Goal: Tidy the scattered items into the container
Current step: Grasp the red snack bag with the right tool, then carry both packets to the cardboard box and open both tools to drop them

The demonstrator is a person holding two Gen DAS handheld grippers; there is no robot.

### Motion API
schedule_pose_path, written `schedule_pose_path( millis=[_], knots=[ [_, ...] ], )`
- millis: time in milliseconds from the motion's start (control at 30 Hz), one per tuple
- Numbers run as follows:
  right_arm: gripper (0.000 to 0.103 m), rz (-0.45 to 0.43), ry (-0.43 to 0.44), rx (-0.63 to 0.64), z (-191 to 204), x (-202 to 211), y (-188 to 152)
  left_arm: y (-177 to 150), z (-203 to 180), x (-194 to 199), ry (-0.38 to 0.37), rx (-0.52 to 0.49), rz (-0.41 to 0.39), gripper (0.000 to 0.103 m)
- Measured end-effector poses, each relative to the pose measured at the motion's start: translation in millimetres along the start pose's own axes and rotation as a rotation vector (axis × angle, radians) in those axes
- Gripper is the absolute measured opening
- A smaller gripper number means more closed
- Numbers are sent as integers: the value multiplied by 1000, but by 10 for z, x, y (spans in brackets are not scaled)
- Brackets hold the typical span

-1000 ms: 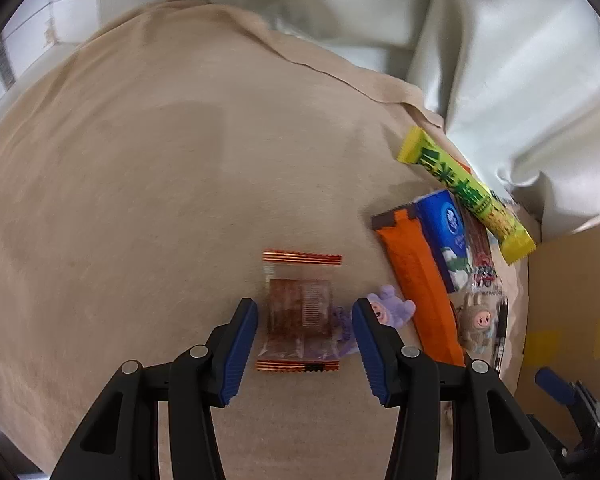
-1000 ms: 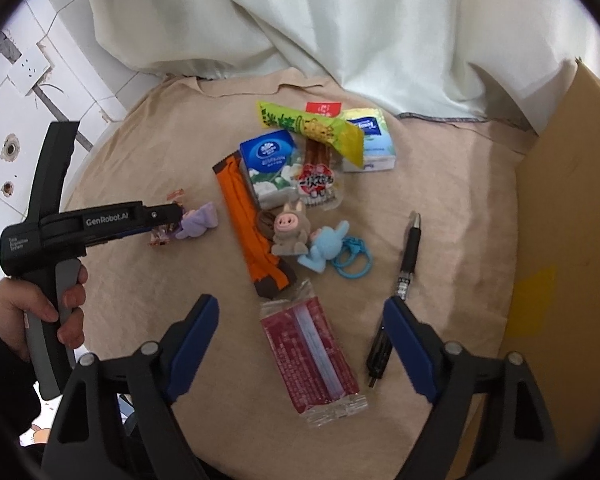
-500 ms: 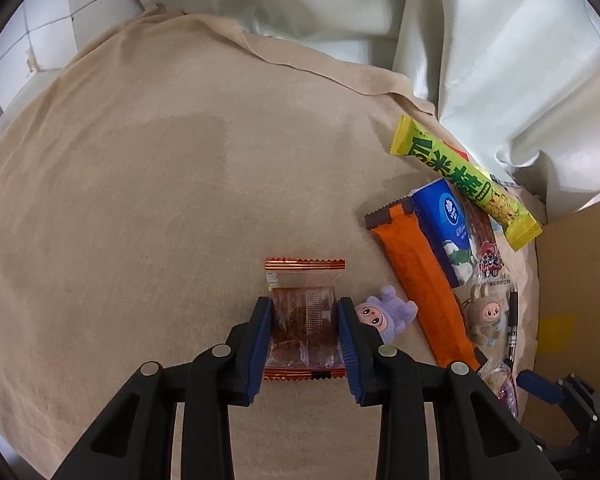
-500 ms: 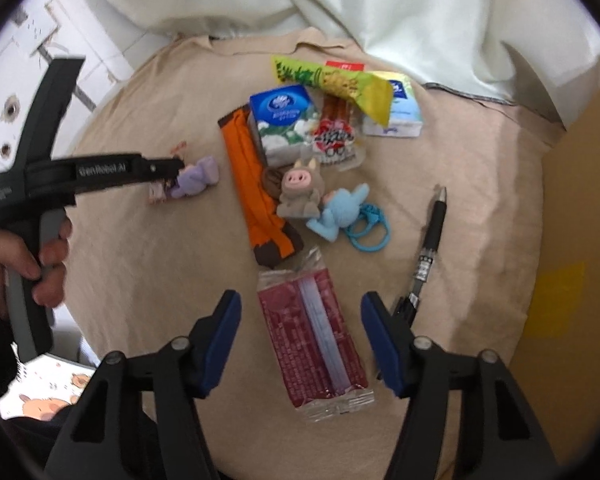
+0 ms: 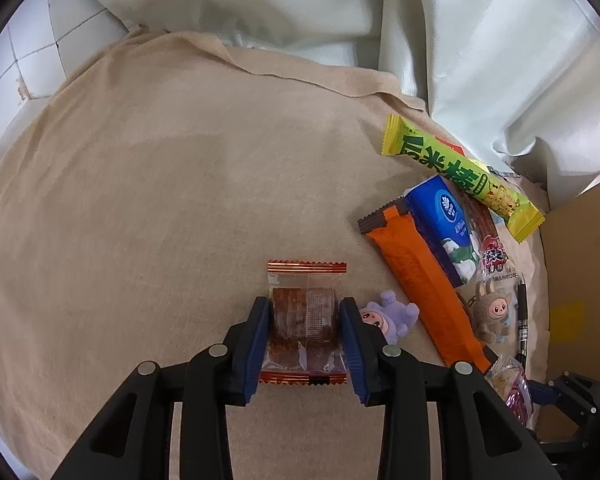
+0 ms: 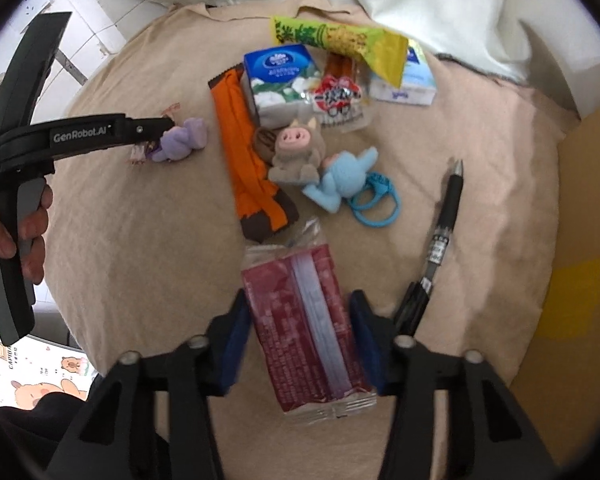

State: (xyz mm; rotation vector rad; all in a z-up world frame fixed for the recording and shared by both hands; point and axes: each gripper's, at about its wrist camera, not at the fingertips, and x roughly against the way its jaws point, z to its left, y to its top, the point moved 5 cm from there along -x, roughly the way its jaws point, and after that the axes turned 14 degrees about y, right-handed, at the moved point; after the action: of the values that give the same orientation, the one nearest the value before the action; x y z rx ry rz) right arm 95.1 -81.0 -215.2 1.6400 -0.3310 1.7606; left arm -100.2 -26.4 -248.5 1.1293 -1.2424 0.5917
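- A tan cloth [image 5: 160, 208] covers the surface and fills most of both views; pale curtain fabric [image 5: 460, 40] hangs along the top of the frame, and white tiled wall [image 5: 32, 64] shows at upper left.
- A brown cardboard container [image 6: 580, 240] stands along the right edge of the right wrist view, its wall bearing a yellow tape patch.
- The left gripper [image 5: 304, 340], at lower centre of its view, has its blue pads pressed against both sides of a clear-wrapped brown snack [image 5: 304, 320]; a purple plush toy [image 5: 388, 314] lies just beside the right pad.
- The right gripper [image 6: 300, 340] is closed to the sides of a dark red packet [image 6: 300, 320] at lower centre; contact looks made, though the frame is blurred.
- A black pen [image 6: 440, 236] lies just right of that gripper.
- Above, clustered mid-frame: an orange wrapper [image 6: 244, 160], blue tissue pack [image 6: 280, 80], yellow-green stick packet [image 6: 340, 40], pig plush [image 6: 296, 152] and blue plush with ring [image 6: 348, 180].
- A hand [image 6: 24, 236] grips the left tool's handle at left edge.
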Motion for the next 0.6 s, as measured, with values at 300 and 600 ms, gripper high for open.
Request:
schedule_pose_path(
  millis=[300,600],
  knots=[
    [47,-41,33,-39,1,103,1,-4,2,15,-23,-20,-9,33],
    [47,-113,32,-49,22,468,222,79,11,415,-45,-56,-58,32]
  ],
)
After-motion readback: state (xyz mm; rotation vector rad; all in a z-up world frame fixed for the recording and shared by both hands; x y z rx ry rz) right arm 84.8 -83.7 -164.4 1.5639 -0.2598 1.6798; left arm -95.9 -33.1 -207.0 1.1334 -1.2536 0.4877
